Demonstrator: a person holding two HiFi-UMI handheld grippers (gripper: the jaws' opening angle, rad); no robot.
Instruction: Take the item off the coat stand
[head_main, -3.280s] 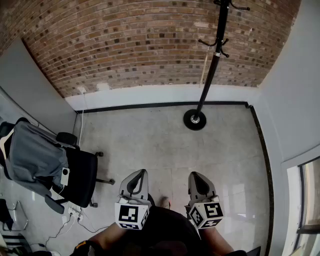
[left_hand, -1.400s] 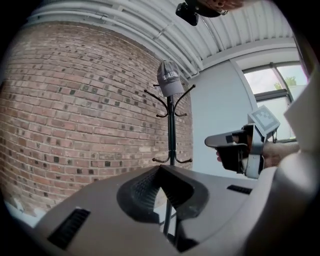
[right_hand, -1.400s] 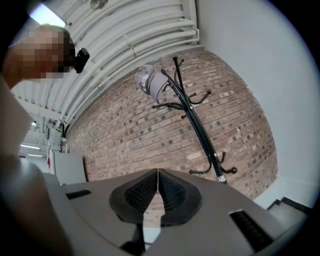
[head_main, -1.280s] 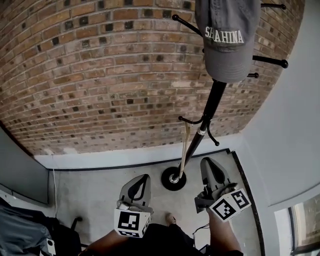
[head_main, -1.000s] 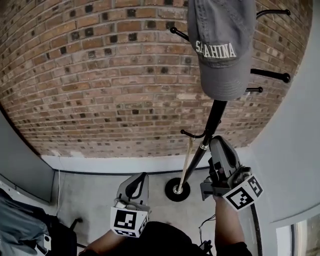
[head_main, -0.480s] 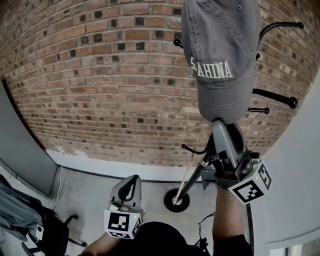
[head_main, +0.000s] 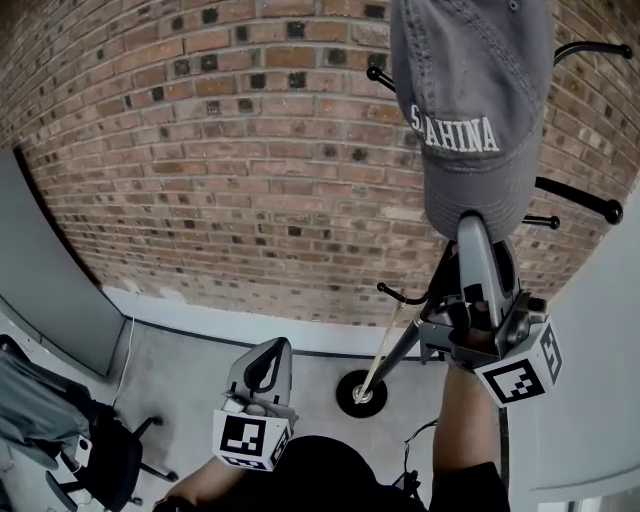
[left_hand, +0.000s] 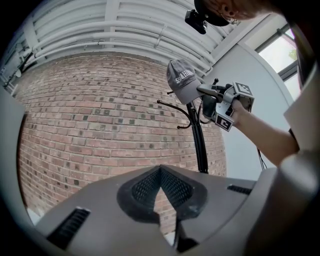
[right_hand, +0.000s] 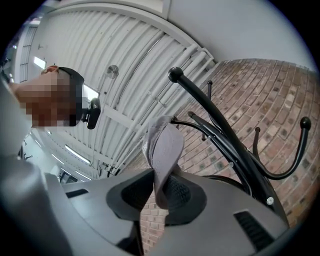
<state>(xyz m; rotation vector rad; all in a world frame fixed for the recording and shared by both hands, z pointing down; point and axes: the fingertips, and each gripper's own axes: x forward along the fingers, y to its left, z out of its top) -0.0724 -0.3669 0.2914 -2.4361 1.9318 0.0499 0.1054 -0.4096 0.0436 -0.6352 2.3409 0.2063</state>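
Observation:
A grey cap (head_main: 470, 110) with white lettering hangs on top of the black coat stand (head_main: 400, 345), its brim pointing down. My right gripper (head_main: 470, 228) is raised to the brim's lower edge. In the right gripper view the cap's brim (right_hand: 165, 150) stands between the jaws of the right gripper (right_hand: 155, 200); the jaws are closing, with a gap still on the left side. The left gripper view shows the cap (left_hand: 181, 85) with the right gripper (left_hand: 207, 91) at its brim. My left gripper (head_main: 275, 350) hangs low by my waist, shut and empty.
Black hooks (head_main: 590, 205) stick out of the stand beside the cap. A brick wall (head_main: 200, 150) is behind it, a grey wall (head_main: 590, 380) close on the right. A thin wooden stick (head_main: 380, 345) leans at the stand's round base (head_main: 361, 393). An office chair with a grey jacket (head_main: 40, 420) stands at lower left.
My right gripper has risen from waist height to the cap's brim, which now lies between its jaws. The view has tilted up towards the cap. The left gripper stayed low.

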